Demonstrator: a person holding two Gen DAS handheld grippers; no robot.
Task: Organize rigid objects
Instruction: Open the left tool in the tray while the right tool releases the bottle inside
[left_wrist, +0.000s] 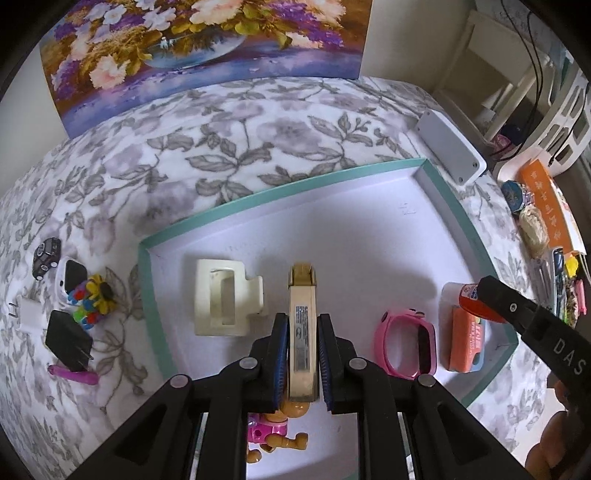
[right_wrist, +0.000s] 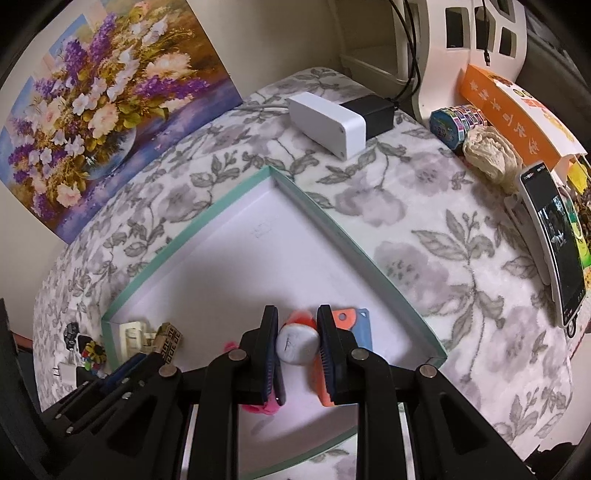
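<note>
Over the teal-rimmed tray (left_wrist: 454, 206), the left gripper (left_wrist: 303, 354) clamps a cream stick-shaped object (left_wrist: 302, 332) between its pads. The right gripper (right_wrist: 297, 343) pinches what seems a red-capped glue bottle (right_wrist: 297, 345), its image blurred, above the orange case (left_wrist: 466, 341).

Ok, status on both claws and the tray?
Left claw shut on cream stapler, over teal tray. Right claw shut on glue bottle. Pink watch between them.

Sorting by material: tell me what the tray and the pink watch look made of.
Tray: likely cardboard, matte white inside, teal rim; thin, sharply folded walls. Pink watch: probably soft silicone or plastic, smooth with slight sheen; the strap curves in a loop.
</note>
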